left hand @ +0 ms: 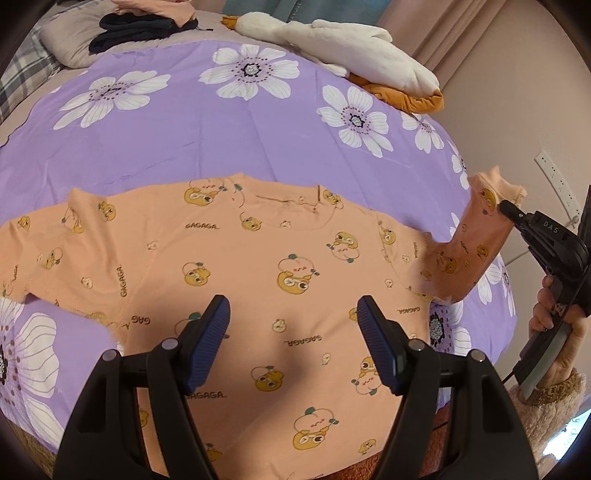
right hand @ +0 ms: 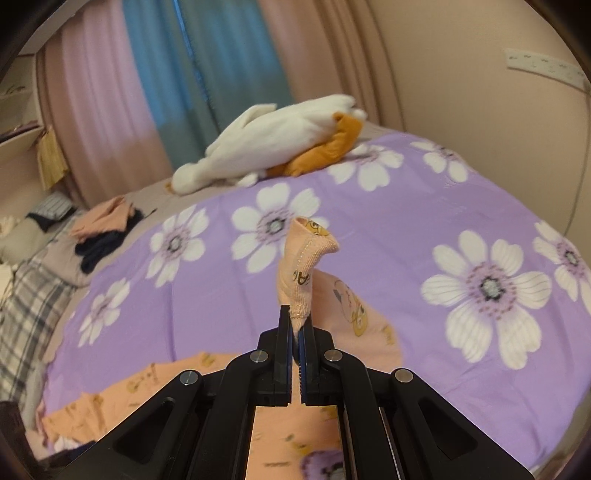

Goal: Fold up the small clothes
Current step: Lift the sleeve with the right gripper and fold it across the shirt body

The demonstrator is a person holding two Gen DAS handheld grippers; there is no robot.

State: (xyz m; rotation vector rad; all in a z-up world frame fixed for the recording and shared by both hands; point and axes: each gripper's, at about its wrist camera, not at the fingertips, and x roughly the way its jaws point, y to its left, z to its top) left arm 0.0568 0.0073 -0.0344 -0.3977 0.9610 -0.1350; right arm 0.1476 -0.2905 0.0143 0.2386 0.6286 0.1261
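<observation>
The left gripper (left hand: 293, 321) hangs tilted down over the lower body of the orange shirt (left hand: 258, 280), its blue-padded tongs standing wide with nothing between them. The right gripper (right hand: 295, 332) is clamped tight on the cuff of the shirt's sleeve (right hand: 303, 266), which stands up from the pads and curls over at its tip. In the left wrist view that gripper sits at about 3 o'clock, held by a hand (left hand: 554, 332) in a fuzzy cuff, with the sleeve lifted off the bed toward it.

The shirt lies flat, front side up, on the purple flowered bedcover (left hand: 184, 129), collar toward 12 o'clock, its other sleeve spread out to 9 o'clock.

No containers show. At 11 o'clock a small pile of clothes (left hand: 140, 22), dark and orange, rests on a pillow (left hand: 66, 44); at 1 o'clock lies a white plush goose (left hand: 351, 48) with orange feet.
</observation>
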